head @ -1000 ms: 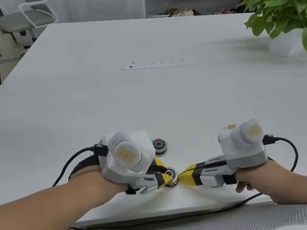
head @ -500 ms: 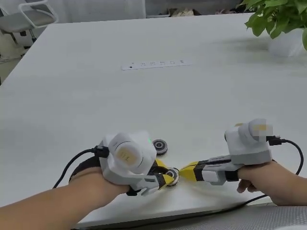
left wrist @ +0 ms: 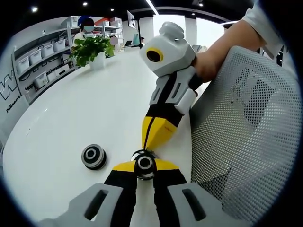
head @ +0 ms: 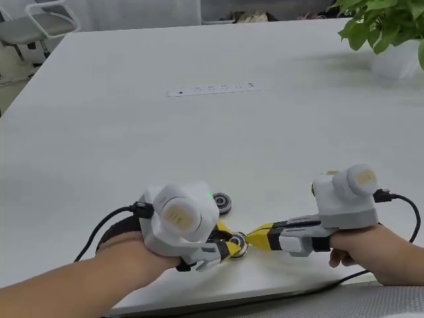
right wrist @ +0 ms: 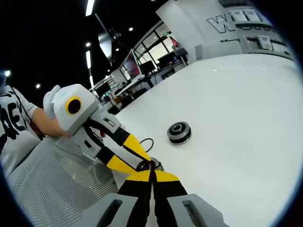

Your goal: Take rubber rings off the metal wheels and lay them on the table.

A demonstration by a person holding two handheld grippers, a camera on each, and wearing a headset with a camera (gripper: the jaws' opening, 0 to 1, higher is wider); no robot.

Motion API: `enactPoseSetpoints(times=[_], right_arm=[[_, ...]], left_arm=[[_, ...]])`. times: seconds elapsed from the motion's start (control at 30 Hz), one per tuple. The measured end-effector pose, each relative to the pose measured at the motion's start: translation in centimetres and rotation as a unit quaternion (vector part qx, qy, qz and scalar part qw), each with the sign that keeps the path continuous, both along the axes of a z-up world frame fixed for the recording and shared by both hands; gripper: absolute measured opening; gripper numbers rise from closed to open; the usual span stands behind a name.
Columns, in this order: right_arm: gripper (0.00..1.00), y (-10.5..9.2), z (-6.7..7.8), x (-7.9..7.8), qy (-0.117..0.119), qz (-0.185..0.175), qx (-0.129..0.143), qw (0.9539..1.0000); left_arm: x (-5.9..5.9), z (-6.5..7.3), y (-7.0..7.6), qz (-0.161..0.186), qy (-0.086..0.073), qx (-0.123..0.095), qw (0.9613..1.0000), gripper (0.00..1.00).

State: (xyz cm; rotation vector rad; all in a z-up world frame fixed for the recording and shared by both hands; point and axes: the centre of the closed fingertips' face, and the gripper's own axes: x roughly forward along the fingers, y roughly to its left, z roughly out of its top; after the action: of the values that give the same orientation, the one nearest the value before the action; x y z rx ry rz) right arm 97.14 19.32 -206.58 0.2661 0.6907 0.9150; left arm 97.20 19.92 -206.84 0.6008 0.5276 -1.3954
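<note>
The small metal wheel with a black rubber ring (left wrist: 144, 163) was largely hidden between yellow tips at the near edge of the white counter (head: 199, 139). It was clamped by the left gripper (head: 230, 247), one jaw on either side. The right gripper (right wrist: 152, 176) was held with its jaws pressed together, tips touching the wheel's rim; whether the ring was pinched between them could not be made out. A second black-ringed metal wheel (head: 220, 202) was laid flat near by, apart from both grippers. At the far corner a green leafy plant (head: 374, 23) was contained in a white pot (head: 395, 61), both cut off by the frame.
</note>
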Motion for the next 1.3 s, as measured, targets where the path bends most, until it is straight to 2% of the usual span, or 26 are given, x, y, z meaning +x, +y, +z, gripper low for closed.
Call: enactPoseSetpoints(times=[0.3, 0.53, 0.97, 1.13, 1.23, 1.3], right_arm=[[0.00, 0.7, 0.1, -0.2, -0.014, 0.019, -0.003, 0.9997], [0.00, 1.3, 0.5, -0.5, -0.021, 0.036, 0.007, 0.9991], [0.00, 1.1, 0.4, -0.2, -0.028, 0.029, 0.002, 0.9992], [0.00, 1.0, 0.6, -0.2, -0.028, 0.024, 0.010, 0.9993], [0.00, 0.9, 0.7, -0.1, -0.029, 0.021, 0.012, 0.9993], [0.00, 0.8, 0.8, -0.1, -0.029, 0.020, 0.014, 0.9993]], left_arm=[[0.0, 0.0, 0.0, 0.001, 0.000, 0.000, 1.0000, 0.08], [0.0, 0.0, 0.0, 0.000, 0.000, -0.001, 1.0000, 0.08], [0.1, 0.0, -0.1, -0.003, 0.012, -0.006, 0.9999, 0.08], [0.0, 0.1, -0.1, -0.012, 0.004, -0.001, 0.9999, 0.09], [-0.3, 0.3, -0.1, -0.016, 0.014, -0.004, 0.9998, 0.16], [-0.4, 0.6, 0.1, -0.015, 0.016, -0.005, 0.9998, 0.16]])
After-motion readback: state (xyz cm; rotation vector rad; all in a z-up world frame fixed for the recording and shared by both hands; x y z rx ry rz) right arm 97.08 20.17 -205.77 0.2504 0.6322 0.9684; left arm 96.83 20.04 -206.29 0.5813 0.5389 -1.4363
